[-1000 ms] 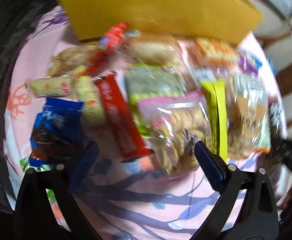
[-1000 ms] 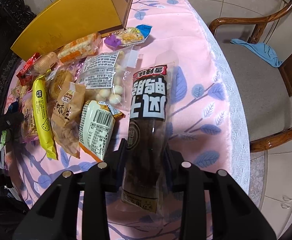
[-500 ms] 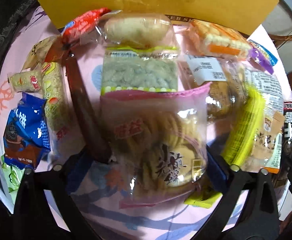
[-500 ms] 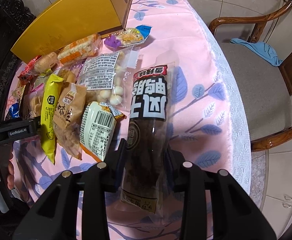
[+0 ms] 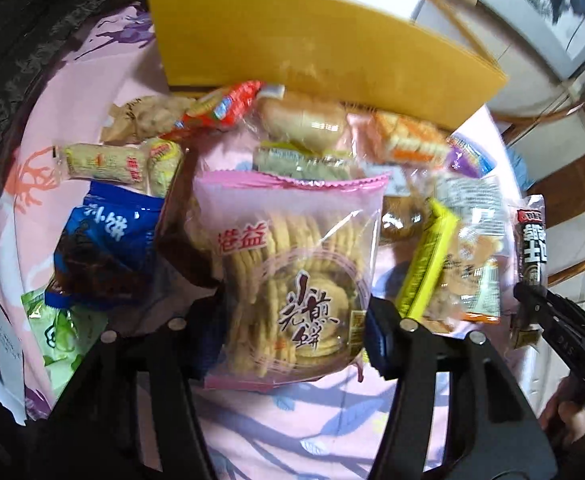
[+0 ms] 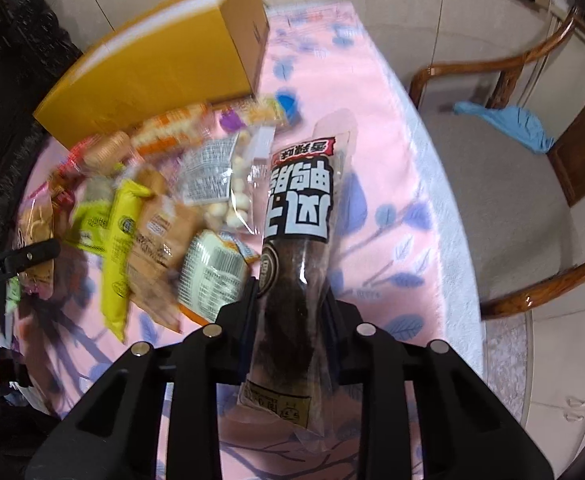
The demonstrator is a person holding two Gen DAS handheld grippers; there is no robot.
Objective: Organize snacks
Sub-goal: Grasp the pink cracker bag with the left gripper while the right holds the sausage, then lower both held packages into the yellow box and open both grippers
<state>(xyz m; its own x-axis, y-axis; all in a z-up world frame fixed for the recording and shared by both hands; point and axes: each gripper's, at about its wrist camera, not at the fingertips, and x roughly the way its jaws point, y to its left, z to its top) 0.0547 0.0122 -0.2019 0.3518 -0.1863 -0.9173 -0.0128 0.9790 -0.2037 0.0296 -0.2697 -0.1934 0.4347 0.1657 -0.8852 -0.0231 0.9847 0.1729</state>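
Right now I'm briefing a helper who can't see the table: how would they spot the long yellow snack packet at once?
Start at the big yellow cardboard box at the far end of the pink tablecloth; the snack pile lies in front of it. On the pile's near side, left of the tan pastry pack, lies the long yellow packet. It is the only slim, solid bright-yellow wrapper there.

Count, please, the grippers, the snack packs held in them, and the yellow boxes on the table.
Grippers: 2 (left gripper, right gripper; both jaws have just been closing, each on a pack)
Held snack packs: 2 (cracker pack, dark stick pack)
Yellow boxes: 1
Total: 5
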